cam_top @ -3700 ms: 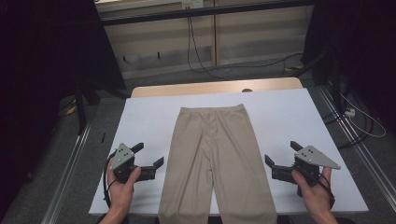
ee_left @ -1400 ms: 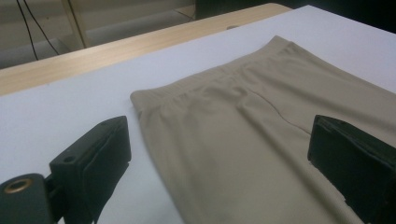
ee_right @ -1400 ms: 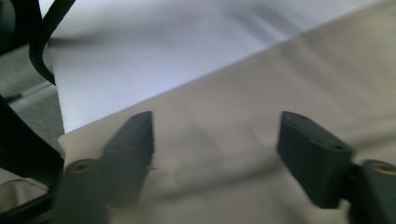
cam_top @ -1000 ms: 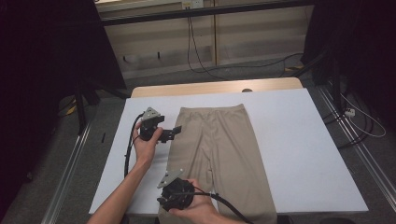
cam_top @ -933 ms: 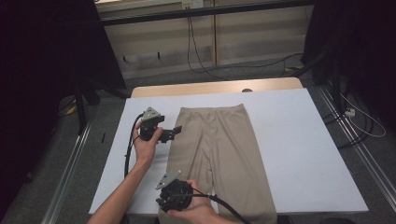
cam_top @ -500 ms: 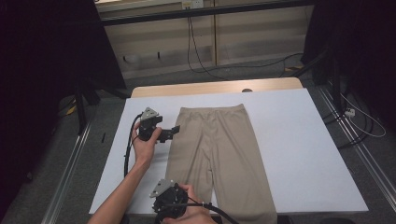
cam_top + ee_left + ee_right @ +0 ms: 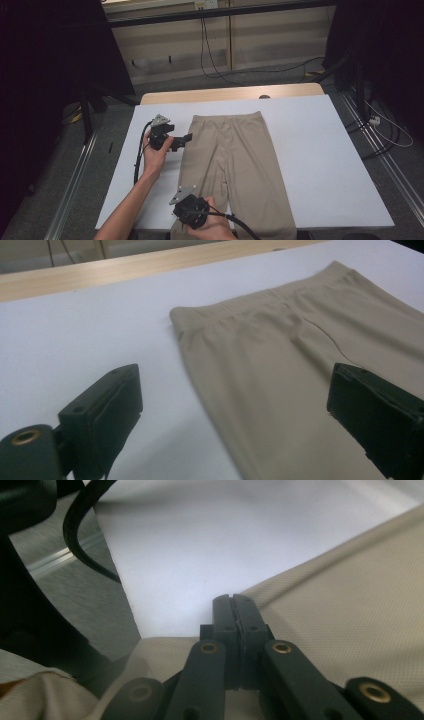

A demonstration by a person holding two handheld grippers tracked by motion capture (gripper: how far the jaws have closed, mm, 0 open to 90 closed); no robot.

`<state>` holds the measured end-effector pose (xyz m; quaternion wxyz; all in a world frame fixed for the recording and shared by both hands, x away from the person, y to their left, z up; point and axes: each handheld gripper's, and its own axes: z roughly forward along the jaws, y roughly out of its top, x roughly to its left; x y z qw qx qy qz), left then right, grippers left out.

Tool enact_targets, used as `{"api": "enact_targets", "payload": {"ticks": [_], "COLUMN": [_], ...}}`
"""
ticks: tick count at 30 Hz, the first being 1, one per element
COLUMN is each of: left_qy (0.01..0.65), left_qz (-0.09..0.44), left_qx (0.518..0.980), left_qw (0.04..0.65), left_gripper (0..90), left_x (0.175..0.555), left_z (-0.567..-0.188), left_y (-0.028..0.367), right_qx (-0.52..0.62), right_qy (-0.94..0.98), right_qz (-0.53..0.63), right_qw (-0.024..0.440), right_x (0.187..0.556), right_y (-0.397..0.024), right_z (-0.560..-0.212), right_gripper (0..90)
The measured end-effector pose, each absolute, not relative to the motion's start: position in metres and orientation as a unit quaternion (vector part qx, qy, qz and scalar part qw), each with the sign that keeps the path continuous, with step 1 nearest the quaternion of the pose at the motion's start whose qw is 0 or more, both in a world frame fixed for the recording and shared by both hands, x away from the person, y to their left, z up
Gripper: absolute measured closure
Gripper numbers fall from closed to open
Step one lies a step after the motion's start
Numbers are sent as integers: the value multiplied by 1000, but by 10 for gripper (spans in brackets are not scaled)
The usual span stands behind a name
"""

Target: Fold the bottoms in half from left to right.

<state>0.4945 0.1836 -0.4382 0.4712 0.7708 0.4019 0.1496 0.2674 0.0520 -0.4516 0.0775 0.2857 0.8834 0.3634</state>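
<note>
Gripping trouser hem (image 7: pixel 320 615), right claw (image 7: pixel 234 605) nearer.

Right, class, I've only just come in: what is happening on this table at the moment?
A person works on beige trousers spread flat on a white table, with tongs in each hand. The left tongs are open, straddling the left edge near the waistband, one jaw over the table and one over the cloth. The right tongs are shut, at the edge of the left leg near the hem; whether cloth is pinched is hard to tell. It looks like the start of a fold.
</note>
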Motion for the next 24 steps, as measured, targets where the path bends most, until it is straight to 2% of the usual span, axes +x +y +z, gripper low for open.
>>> {"api": "enact_targets", "payload": {"ticks": [4,8,12,14,21,24], "left_qy": [410,420,435,436,443,454], "left_qz": [146,135,120,114,115,109], "left_qx": [777,776,759,760,775,772], "left_qw": [455,450,469,469,436,432], "left_gripper": [87,209,231,314,307,401], "left_x": [501,511,523,530,558,569], "left_z": [-440,-438,-433,-433,-450,-453], "left_y": [180,179,180,178,160,156], "right_qx": [293,289,279,278,287,290], "right_qy": [877,871,867,863,856,854], "right_qz": [375,392,410,419,429,430], "right_qw": [68,60,52,46,32,33], "right_x": [268,268,269,271,271,271], "right_y": [48,44,38,33,22,18], "right_z": [-450,-445,-437,-436,-438,-437], "right_gripper": [900,900,900,900,900,900]}}
